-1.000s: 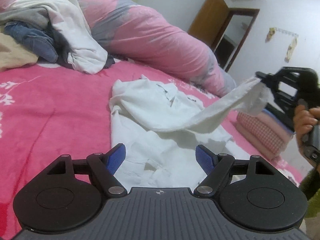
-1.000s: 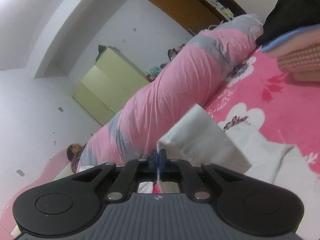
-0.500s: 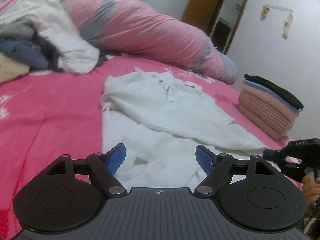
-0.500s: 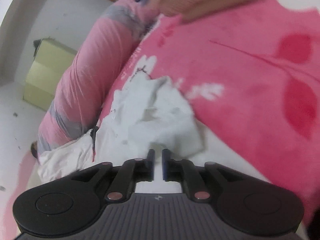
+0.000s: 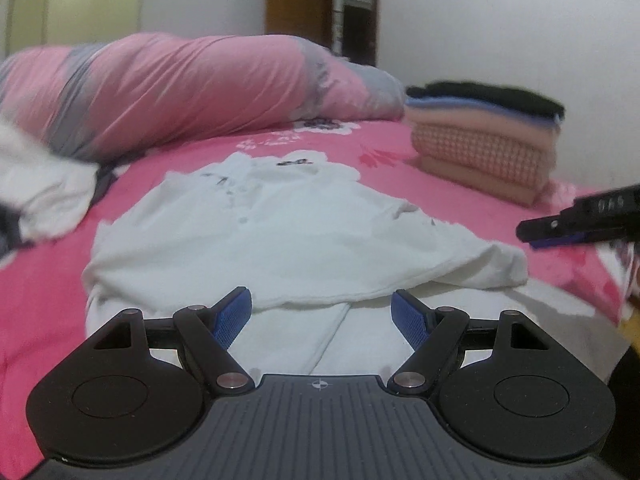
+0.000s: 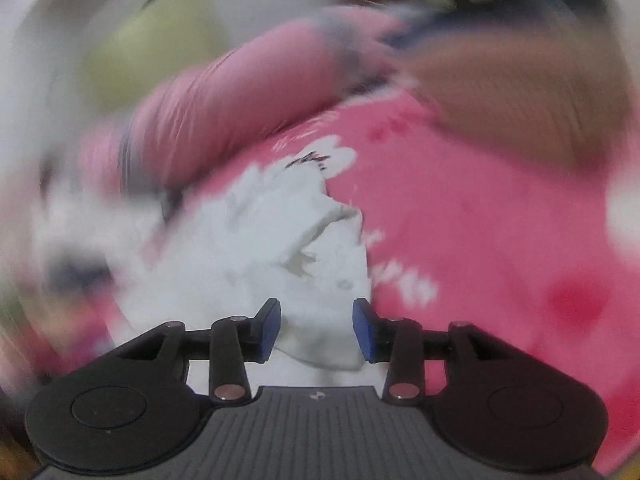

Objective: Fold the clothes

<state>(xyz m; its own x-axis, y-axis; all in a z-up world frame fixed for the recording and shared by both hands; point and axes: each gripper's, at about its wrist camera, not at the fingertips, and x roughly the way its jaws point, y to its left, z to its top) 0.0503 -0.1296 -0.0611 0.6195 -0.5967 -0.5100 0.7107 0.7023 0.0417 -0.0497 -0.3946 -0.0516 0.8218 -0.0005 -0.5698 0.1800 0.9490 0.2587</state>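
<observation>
A white shirt lies on the pink bed, one side folded over its middle. My left gripper hovers open over the shirt's near edge, nothing between its blue pads. The right gripper appears at the right edge of the left wrist view, just clear of the folded sleeve end. In the blurred right wrist view the right gripper has its jaws opening. The white shirt lies under and ahead of them, and the pads do not press on it.
A stack of folded clothes sits at the back right of the bed. A long pink and grey bolster runs along the back. Loose unfolded clothes lie at the left. A wooden door stands behind.
The right gripper carried the shirt's sleeve across and down, laid it over the shirt and let go. My left gripper swung rightward along the bed and rolled level, staying open.
</observation>
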